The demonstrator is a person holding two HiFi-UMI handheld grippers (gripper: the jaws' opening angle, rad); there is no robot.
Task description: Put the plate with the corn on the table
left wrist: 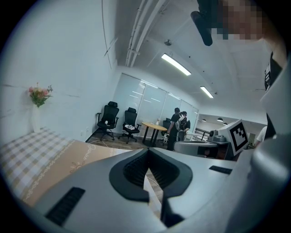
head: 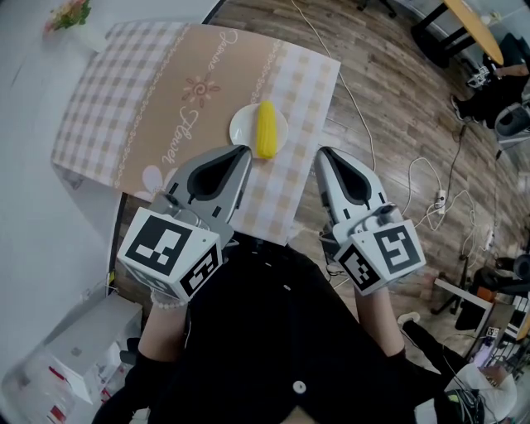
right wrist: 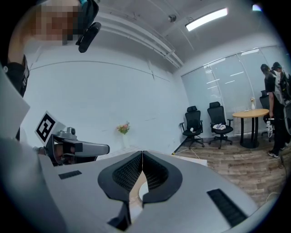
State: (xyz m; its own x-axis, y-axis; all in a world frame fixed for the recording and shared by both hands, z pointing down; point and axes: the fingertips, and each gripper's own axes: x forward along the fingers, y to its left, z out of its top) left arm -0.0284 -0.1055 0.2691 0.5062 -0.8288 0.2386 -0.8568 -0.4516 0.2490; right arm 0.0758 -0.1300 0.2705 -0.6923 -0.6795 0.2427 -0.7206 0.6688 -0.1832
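A yellow corn cob [head: 266, 128] lies on a small white plate [head: 243, 126]. The plate rests on the table's checked cloth [head: 157, 83], close to the near right edge. My left gripper [head: 244, 151] is just short of the plate on its near side, shut with nothing between its jaws. My right gripper [head: 324, 153] hangs over the wooden floor to the right of the table, also shut and empty. In the left gripper view [left wrist: 148, 150] and the right gripper view [right wrist: 142, 153] the jaw tips meet. Both grippers are apart from the plate.
A vase of flowers [head: 70, 16] stands at the table's far left corner. White cables and a power strip [head: 440, 199] lie on the floor at the right. A cardboard box [head: 74, 348] sits at lower left. Office chairs [right wrist: 200, 124], a round table and standing people are far off.
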